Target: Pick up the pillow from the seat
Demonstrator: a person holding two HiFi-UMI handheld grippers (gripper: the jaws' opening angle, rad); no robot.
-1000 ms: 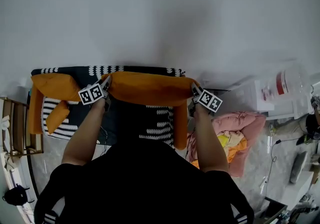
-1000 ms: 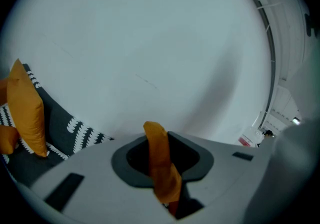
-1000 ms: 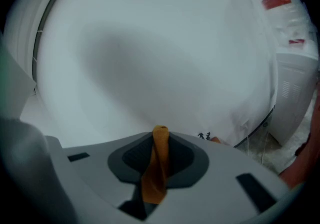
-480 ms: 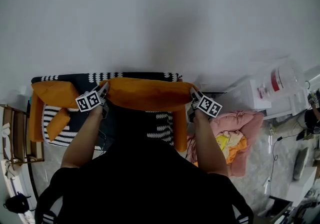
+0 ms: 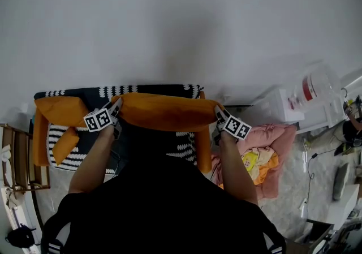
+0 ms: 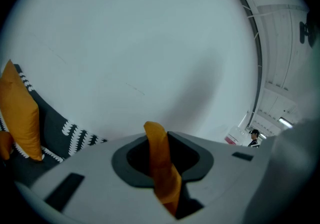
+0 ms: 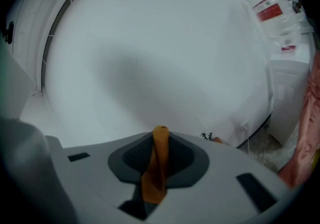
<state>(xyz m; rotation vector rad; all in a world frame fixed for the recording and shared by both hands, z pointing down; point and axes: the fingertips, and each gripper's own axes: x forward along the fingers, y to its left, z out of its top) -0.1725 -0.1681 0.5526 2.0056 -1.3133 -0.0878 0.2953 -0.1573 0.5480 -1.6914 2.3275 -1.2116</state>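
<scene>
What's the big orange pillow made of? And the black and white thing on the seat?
The orange pillow looks like soft matte cloth over stuffing: its pinched corners bunch into thin folds. The black and white seat cover looks like knitted or woven fabric, going by its zigzag rows; which fibre, I can't tell.

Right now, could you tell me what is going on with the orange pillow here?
A person holds the orange pillow stretched between two handheld grippers. The left gripper is shut on one end and the right gripper on the other. It hangs over the black-and-white patterned seat, where a second orange cushion lies at the left.
</scene>
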